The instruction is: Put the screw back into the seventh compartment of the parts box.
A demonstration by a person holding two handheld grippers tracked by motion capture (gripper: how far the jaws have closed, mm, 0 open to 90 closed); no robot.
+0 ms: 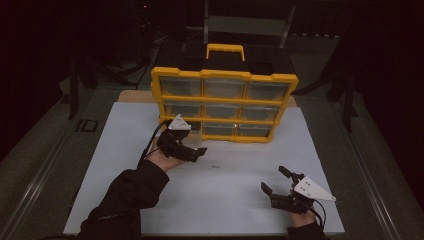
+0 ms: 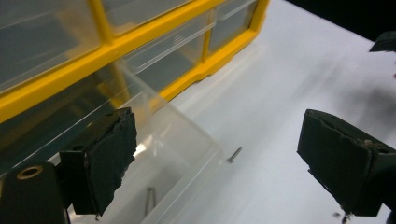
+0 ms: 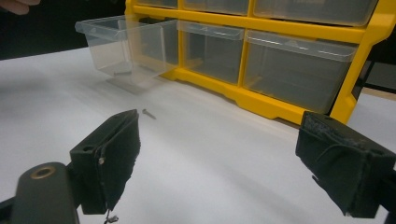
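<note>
Two grippers are in my hands, and both stand with the jaws wide apart and nothing between them. My left gripper hovers just in front of the bottom-left corner of the yellow organizer, which stands upright at the far part of the white tabletop. My right gripper is low over the tabletop at the near right, well apart from the organizer.

From the high view I cannot make out the clear drawer, because the left gripper covers that corner. In the right gripper view the clear drawer is pulled out from the bottom row at the left end and sticks forward over the tabletop. A small screw lies on the white surface just in front of this drawer, between it and my right gripper.

In the left gripper view I see the same drawer from above, with its front wall between the jaws of my left gripper, and a second screw lies inside the drawer. The loose screw rests outside, just beside the drawer's front corner.
</note>
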